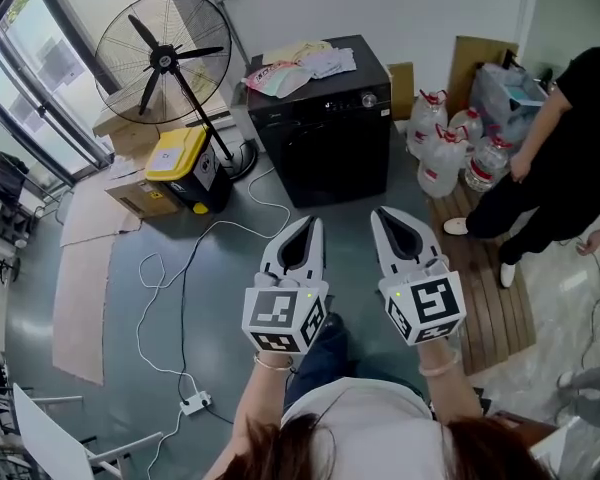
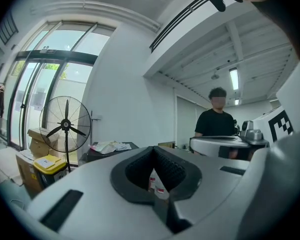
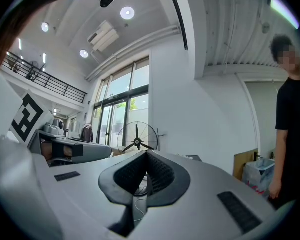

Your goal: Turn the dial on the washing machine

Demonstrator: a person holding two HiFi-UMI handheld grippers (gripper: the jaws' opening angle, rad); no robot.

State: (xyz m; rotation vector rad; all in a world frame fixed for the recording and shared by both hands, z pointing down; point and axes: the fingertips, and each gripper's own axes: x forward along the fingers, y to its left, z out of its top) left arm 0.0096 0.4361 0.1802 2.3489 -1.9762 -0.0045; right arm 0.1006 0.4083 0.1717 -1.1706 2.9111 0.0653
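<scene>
The left gripper [image 1: 311, 226] and right gripper [image 1: 382, 216] are side by side, each with jaws pressed together and empty, well short of the black washing machine [image 1: 325, 143]. Its dial [image 1: 368, 99] sits on the front panel's right end. Clear jugs [image 1: 443, 150], contents unclear, crowd a wooden pallet [image 1: 492, 303]. A yellow-lidded bin [image 1: 183, 163] stands closed.

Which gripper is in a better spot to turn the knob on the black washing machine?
Probably the right gripper: it points toward the small round dial at the right end of the black washing machine.
</scene>
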